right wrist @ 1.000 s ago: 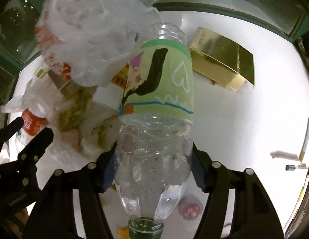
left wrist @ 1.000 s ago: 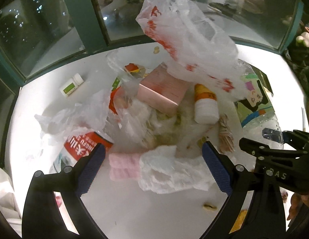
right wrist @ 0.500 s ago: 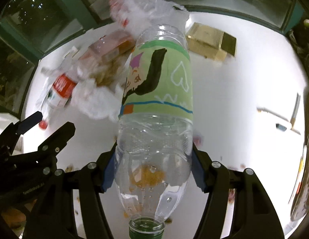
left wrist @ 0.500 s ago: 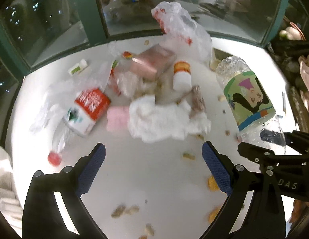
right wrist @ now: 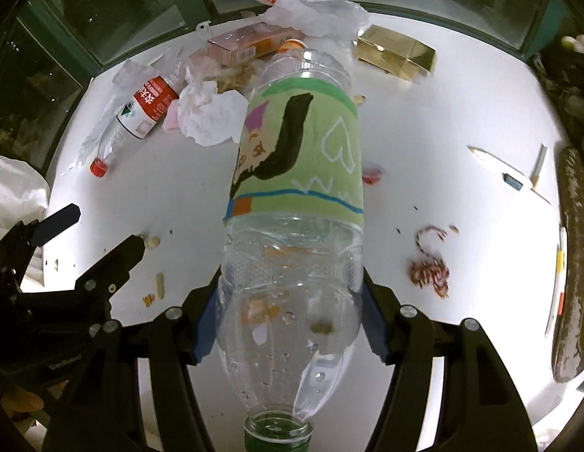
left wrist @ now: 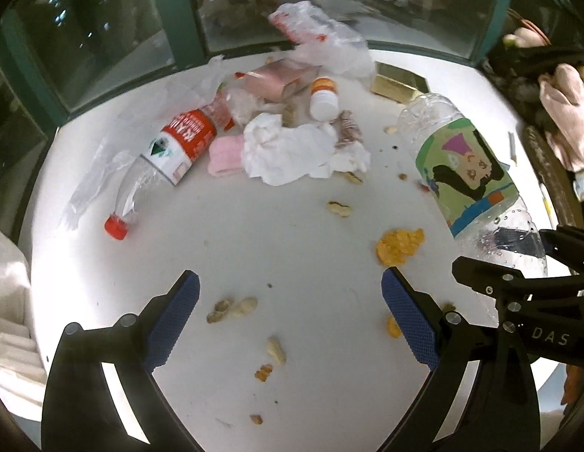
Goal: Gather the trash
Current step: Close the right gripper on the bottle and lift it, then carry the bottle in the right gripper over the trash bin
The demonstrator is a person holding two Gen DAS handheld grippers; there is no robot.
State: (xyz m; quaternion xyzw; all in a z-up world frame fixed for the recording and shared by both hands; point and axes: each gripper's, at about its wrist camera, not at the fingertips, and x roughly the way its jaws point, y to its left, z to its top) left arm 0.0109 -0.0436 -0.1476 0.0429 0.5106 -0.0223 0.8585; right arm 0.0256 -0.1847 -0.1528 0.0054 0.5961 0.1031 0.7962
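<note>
My right gripper [right wrist: 290, 320] is shut on a clear plastic bottle with a green drawn label [right wrist: 297, 162], held above the white table; the bottle also shows in the left wrist view [left wrist: 465, 173]. My left gripper [left wrist: 288, 316] is open and empty above the table's near part. A trash pile lies at the far side: a red-label bottle [left wrist: 175, 147], crumpled white tissue [left wrist: 292, 150], a pink box [left wrist: 277, 77], a small white pill bottle [left wrist: 324, 100], a white plastic bag [left wrist: 322, 45].
Peanut shells [left wrist: 231, 307] and orange crumbs [left wrist: 399, 245] are scattered on the table [left wrist: 254, 233]. A gold box [right wrist: 395, 54] sits at the back right. A pen [right wrist: 499, 173] and red string [right wrist: 429, 271] lie on the right. Window glass bounds the far edge.
Both grippers have pulled back from the trash pile, which now looks smaller and farther. The right gripper still holds the green-label bottle. The left gripper stays open.
</note>
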